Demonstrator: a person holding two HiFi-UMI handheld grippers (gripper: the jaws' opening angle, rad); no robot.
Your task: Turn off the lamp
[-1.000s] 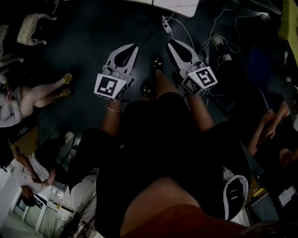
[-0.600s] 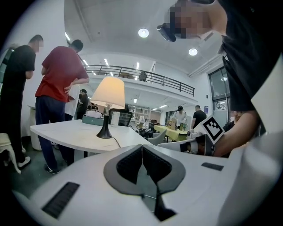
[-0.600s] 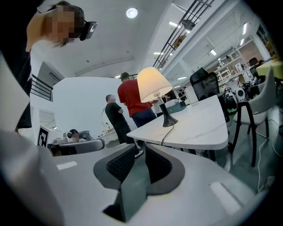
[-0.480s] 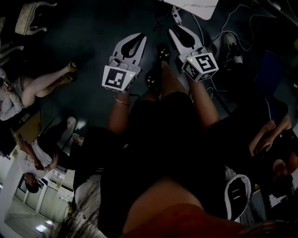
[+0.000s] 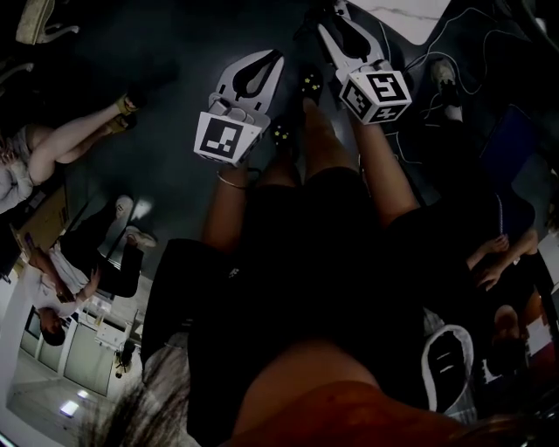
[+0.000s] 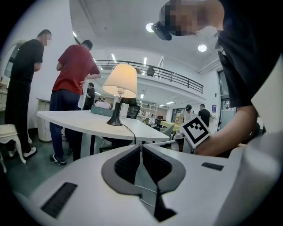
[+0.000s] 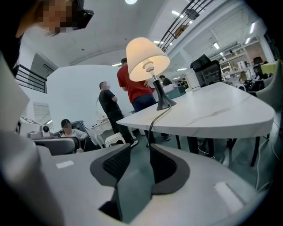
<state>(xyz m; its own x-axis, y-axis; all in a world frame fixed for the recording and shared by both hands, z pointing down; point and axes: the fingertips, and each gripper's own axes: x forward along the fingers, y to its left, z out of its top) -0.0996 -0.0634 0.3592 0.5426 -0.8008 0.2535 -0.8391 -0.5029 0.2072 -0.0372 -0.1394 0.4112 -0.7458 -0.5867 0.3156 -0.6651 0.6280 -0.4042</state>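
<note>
The white, faintly veined desk (image 7: pixel 221 110) carried the lamp (image 7: pixel 147 59) close to one edge, and its cord dropped over that edge. Beyond it, a person in a red shirt (image 6: pixel 73 70) stood in a bright open office under a railed balcony (image 6: pixel 170 78). The left gripper (image 6: pixel 141 148) held its fingers together and empty. The right gripper (image 7: pixel 139 145) had just been opening, with nothing between its parted fingers.

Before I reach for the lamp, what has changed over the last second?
Both grippers slid up the head view toward the white table. The right gripper has just been opening its fingers, nothing between them. The left gripper stayed shut and empty.
</note>
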